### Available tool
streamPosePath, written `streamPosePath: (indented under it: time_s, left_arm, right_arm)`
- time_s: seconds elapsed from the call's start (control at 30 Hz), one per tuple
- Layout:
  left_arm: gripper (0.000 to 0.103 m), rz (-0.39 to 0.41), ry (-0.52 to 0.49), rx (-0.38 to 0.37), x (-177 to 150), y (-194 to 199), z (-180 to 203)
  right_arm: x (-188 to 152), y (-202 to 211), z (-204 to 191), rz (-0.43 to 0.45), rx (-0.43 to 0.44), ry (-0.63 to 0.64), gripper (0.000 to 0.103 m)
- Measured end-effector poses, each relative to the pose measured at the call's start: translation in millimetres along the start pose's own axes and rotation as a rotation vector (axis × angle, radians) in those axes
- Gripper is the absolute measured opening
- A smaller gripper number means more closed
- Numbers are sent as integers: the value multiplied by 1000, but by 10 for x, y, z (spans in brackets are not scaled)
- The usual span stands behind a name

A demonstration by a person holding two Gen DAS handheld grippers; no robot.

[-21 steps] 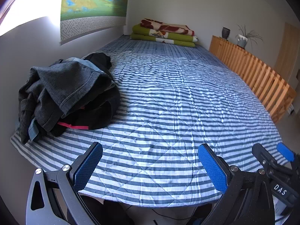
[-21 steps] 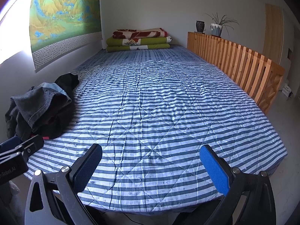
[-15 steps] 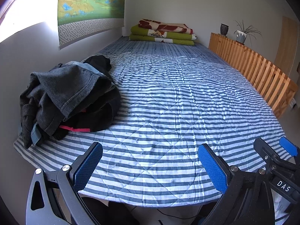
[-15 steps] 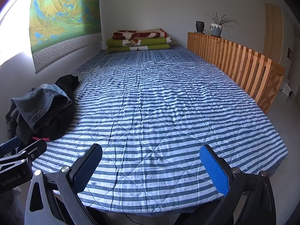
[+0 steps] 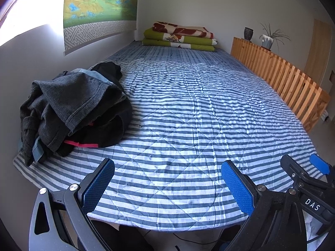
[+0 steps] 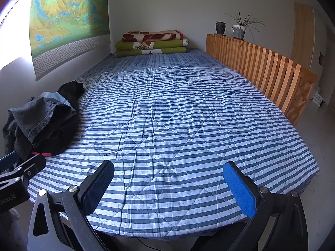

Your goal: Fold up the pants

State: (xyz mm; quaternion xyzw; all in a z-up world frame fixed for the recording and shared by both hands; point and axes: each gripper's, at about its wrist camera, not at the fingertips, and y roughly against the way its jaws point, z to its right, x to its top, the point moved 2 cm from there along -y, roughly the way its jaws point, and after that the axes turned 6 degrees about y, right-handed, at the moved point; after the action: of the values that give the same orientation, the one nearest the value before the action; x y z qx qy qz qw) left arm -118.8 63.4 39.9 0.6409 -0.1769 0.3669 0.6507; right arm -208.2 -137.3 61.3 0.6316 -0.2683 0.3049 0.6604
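Observation:
A heap of dark clothes [image 5: 71,108], grey knit over black with a pink strip, lies crumpled at the near left corner of the striped bed [image 5: 199,115], against the wall. From the right wrist the same heap [image 6: 41,121] shows at the left. My left gripper [image 5: 167,167] hovers open above the bed's near edge, to the right of the heap, nothing between its blue pads. My right gripper [image 6: 168,169] is open too, over the near edge further right. Which garment in the heap is the pants I cannot tell.
Folded green and red blankets [image 5: 180,36] are stacked at the far end of the bed. A wooden slatted rail [image 6: 261,71] runs along the right side, with a dark pot and a plant on top. A painted scroll [image 6: 69,14] hangs on the left wall.
Both views have drawn slightly back and up from the bed's near edge. The heap has not moved. Both grippers stay open.

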Motion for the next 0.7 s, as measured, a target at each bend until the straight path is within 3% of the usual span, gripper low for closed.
streamPosePath:
  time_s: [0.7]
  left_arm:
    - [103, 51, 12, 4, -71, 329, -25]
  right_arm:
    - [-30, 284, 5, 32, 6, 3, 102]
